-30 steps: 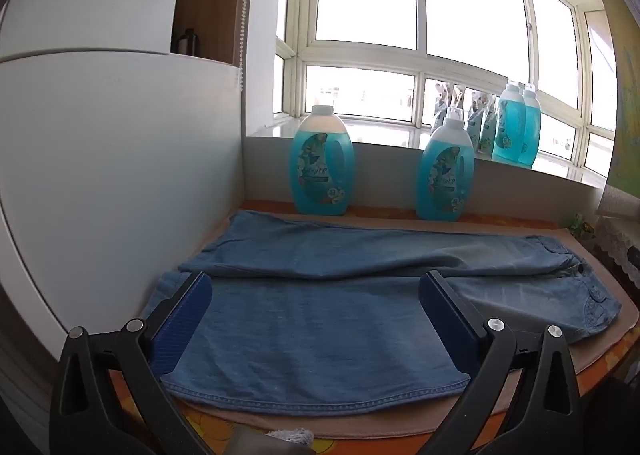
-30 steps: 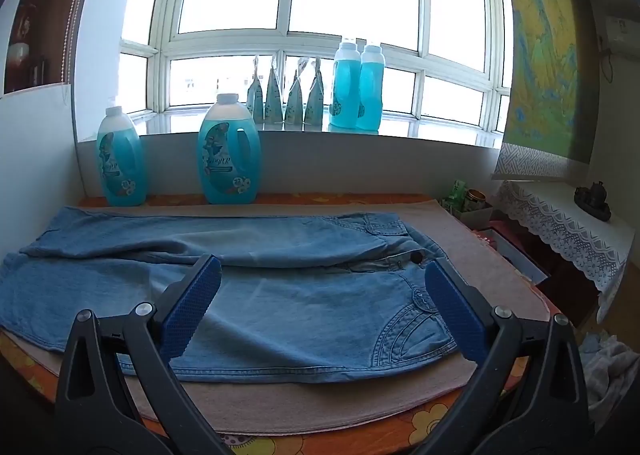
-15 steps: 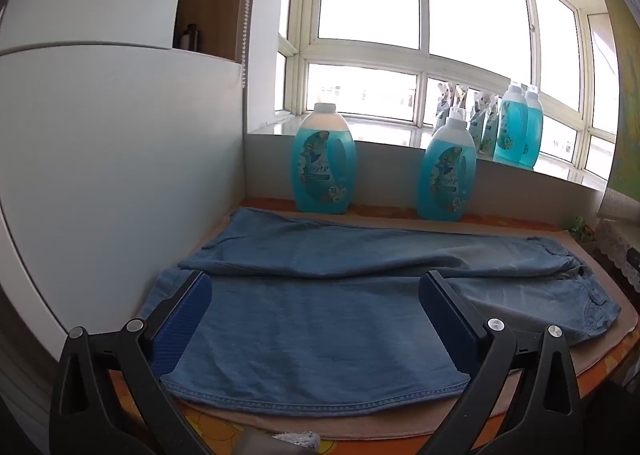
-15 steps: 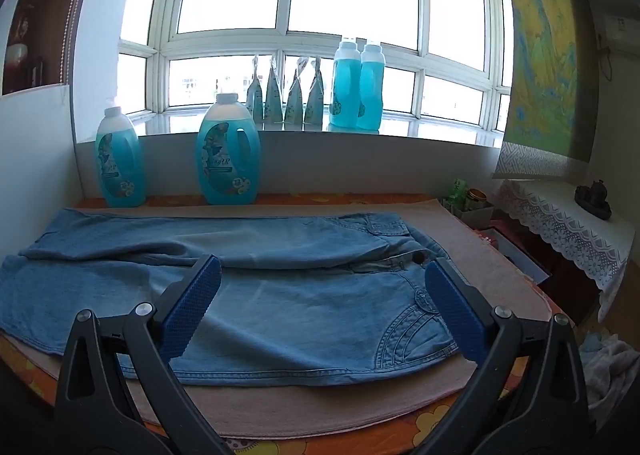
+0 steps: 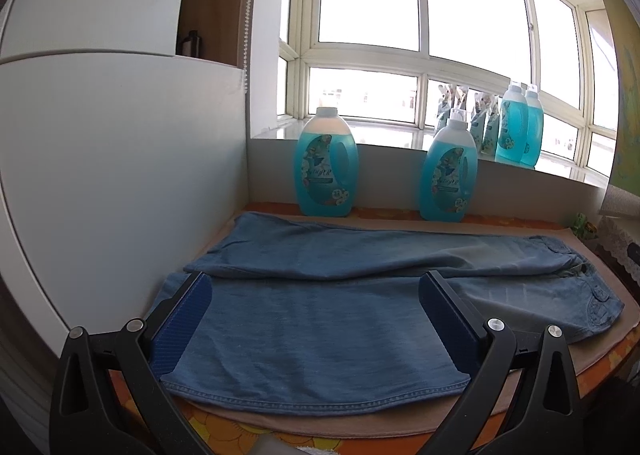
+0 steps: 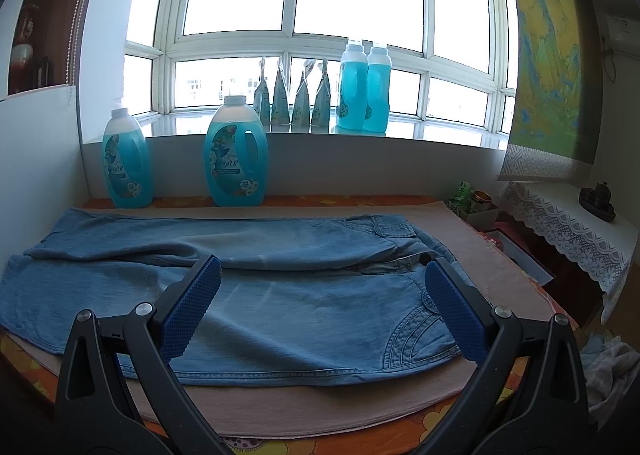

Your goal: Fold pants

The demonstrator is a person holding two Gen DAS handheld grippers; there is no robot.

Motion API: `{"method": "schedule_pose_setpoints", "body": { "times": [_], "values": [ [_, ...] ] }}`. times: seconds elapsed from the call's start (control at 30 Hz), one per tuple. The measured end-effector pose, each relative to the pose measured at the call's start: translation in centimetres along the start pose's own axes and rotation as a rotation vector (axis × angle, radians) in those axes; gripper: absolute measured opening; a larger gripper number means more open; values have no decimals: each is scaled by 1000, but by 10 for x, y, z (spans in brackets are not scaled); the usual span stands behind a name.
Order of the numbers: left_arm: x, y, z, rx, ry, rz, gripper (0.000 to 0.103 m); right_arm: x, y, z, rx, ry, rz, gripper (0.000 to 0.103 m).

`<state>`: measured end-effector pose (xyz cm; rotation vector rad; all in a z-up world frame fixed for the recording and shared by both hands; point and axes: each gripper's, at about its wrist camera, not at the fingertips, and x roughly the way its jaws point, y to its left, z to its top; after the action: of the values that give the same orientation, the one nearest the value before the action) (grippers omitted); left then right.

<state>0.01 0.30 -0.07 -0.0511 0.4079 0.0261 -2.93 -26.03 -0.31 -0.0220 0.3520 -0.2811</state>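
Blue denim pants (image 5: 320, 327) (image 6: 304, 295) lie flat along a tan mat, one leg folded over the other, waist to the right and hems to the left. My left gripper (image 5: 314, 287) hovers open above the leg end near the front edge, nothing between its blue pads. Above the seat and back pocket, my right gripper (image 6: 320, 275) is also open and holds nothing. Neither touches the cloth.
Two blue detergent bottles (image 5: 326, 163) (image 6: 236, 151) stand at the back of the table against the sill. More bottles (image 6: 362, 87) and pouches stand on the windowsill. A white panel (image 5: 120, 183) walls the left side. A lace-covered shelf (image 6: 568, 215) and boxes sit to the right.
Both grippers have drifted slightly, the views shifting a little lower and closer over the pants. The pants have not moved and both grippers remain open.
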Motion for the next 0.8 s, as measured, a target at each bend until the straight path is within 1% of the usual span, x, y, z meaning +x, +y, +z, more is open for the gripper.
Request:
{"method": "schedule_pose_setpoints", "body": {
  "times": [0.13, 0.27, 0.8],
  "values": [
    [-1, 1, -3, -2, -1, 9, 103, 0, 1, 1, 0, 1, 0, 103],
    [0, 7, -4, -28, 3, 8, 103, 0, 0, 1, 0, 1, -1, 103],
    [1, 6, -7, -11, 12, 23, 103, 0, 2, -1, 1, 1, -2, 103]
  ]
}}
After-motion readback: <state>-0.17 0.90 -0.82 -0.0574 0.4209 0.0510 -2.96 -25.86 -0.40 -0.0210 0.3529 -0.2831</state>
